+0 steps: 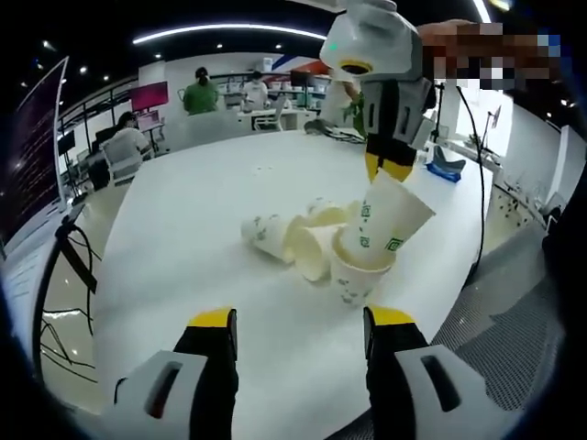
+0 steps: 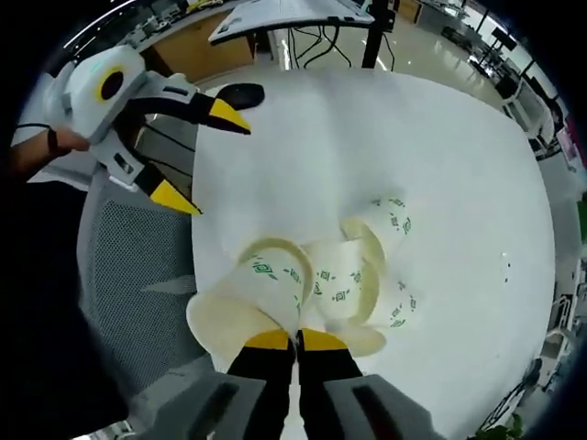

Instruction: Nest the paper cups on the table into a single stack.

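Gripping a tilted cup (image 1: 393, 215), our right gripper (image 2: 295, 340) angles it down-left into an upright cup (image 1: 356, 275); left gripper (image 1: 301, 323) released.

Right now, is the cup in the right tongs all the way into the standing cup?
No. The held cup in the right tongs is tilted, its base just inside the standing cup.

I was working in an open-plan office: people (image 1: 200, 94) sat at desks (image 1: 275, 117) with monitors (image 1: 149, 94) behind the big white table (image 1: 183, 238), strip lights (image 1: 229, 30) overhead, mesh office chair (image 2: 138, 266) and cables (image 2: 316, 37) by the table.
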Available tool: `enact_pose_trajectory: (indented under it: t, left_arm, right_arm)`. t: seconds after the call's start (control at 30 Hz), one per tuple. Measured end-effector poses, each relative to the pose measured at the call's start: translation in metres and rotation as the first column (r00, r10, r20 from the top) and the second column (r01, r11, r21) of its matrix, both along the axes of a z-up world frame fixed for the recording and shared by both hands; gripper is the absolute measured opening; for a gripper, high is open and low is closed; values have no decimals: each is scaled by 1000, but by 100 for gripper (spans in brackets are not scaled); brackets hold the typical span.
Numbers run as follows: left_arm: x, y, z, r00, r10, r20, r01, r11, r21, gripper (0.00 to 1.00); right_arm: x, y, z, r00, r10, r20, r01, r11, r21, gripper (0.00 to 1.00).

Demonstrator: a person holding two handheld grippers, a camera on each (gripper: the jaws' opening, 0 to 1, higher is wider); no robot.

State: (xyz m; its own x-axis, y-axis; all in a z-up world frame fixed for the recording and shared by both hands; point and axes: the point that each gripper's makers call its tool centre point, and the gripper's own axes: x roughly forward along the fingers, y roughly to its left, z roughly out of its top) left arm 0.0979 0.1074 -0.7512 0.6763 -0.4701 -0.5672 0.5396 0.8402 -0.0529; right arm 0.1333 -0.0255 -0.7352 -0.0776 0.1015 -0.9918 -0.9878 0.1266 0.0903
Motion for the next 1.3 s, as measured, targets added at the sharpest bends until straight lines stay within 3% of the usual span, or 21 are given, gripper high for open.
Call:
enact_pose_trajectory:
  t: [0.5,0.77,1.0,1.17,1.3]
  left_arm:
    - [3,4,-2,1000,9,2,-9,1000,-9,54]
    - [1,5,-1,1000,10,2,-10,1000,-8,54]
    - [1,7,-2,1000,13,2,-13,1000,-7,54]
    - [1,7,-3,1000,12,1,-12,1000,-7,54]
    - [0,7,-2,1000,9,2,-9,1000,-6,54]
  right_arm:
    - [4,8,-3,1000,22,17,-22,1000,7,3]
    - [13,8,1,999,-20,27,18,999,41,7]
    - [33,-14,6,986,-135,98,125,986,108,25]
    - [49,-37,-1,976,-167,143,149,981,128,39]
    - [45,-56,-3,973,-165,164,144,981,130,47]
